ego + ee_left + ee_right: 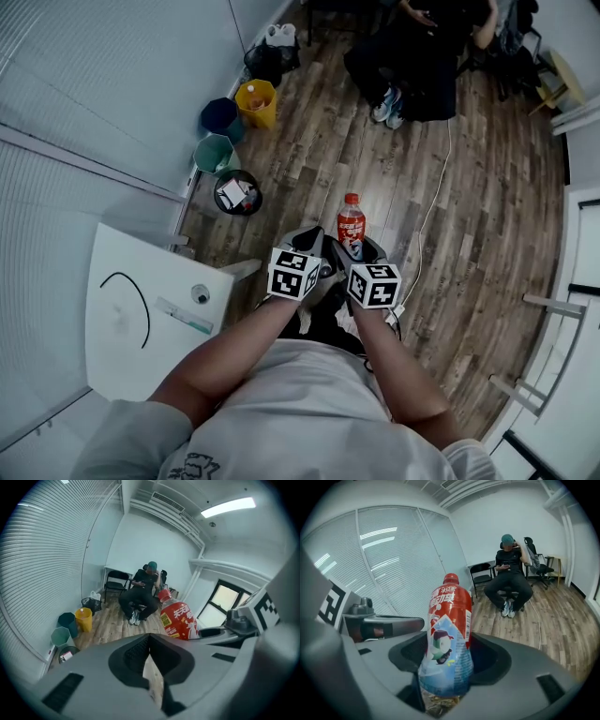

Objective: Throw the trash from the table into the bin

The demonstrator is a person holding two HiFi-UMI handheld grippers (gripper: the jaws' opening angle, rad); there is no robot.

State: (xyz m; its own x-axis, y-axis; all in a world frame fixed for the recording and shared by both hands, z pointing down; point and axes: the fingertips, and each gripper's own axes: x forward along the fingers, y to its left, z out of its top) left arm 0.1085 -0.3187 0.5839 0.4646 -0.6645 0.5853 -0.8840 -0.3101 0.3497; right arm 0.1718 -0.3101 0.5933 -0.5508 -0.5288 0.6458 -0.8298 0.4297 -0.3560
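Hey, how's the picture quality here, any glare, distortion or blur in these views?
Head view: dim and bluish, and the fisheye lens bows the edges of the table. Left gripper view: the ceiling light blows out, with dark rounded corners. Right gripper view: the bottle is fairly sharp, and light strips glare on the blinds.

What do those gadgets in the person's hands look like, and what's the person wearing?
The left hand-held gripper and right hand-held gripper are grey moulded plastic, each bearing a cube of black-and-white square markers. The person wears a pale short-sleeved T-shirt.

Glossy plastic bottle (447,639); matt wood-plank floor (469,216); smooth matt white table (122,258); soft cloth shirt (300,412)
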